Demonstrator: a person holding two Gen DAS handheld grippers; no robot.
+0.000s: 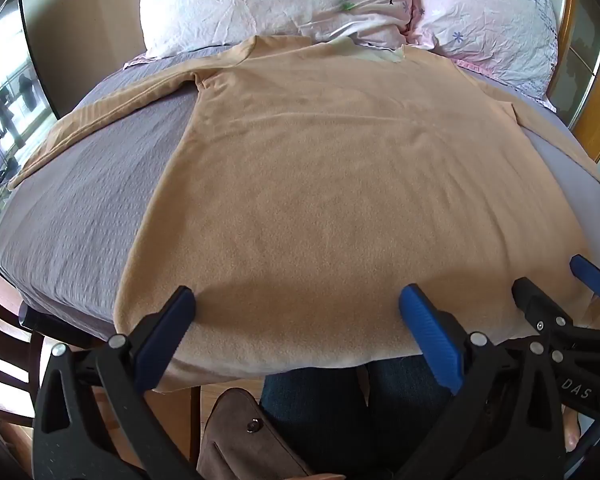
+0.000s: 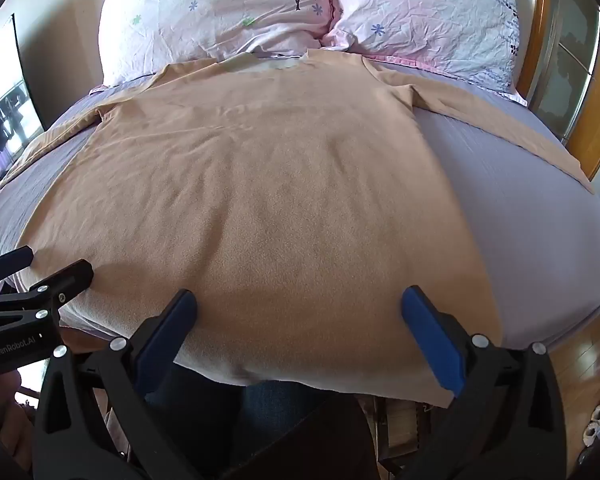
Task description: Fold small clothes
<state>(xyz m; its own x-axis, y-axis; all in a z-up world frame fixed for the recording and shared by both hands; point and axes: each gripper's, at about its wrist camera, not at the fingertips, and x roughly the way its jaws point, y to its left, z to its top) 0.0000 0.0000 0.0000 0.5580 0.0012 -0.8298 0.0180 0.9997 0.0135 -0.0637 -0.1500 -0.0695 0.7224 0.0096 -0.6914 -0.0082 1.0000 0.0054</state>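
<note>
A tan long-sleeved shirt (image 1: 320, 168) lies spread flat on the bed, collar toward the pillows, hem hanging over the near edge; it also shows in the right wrist view (image 2: 260, 184). Its sleeves stretch out left (image 1: 100, 116) and right (image 2: 500, 120). My left gripper (image 1: 296, 312) is open and empty, hovering over the hem near its left part. My right gripper (image 2: 298, 312) is open and empty over the hem's right part. The right gripper's fingers (image 1: 540, 304) show at the right edge of the left wrist view; the left gripper's fingers (image 2: 60, 280) show at the left of the right wrist view.
The bed has a lilac sheet (image 1: 72, 208). Two floral pillows (image 1: 268, 0) (image 2: 428, 16) lie at the head. A wooden headboard frame (image 2: 540, 52) stands at the right. A window (image 1: 4, 92) is at the left. The person's jeans-clad legs (image 1: 320, 412) are below the hem.
</note>
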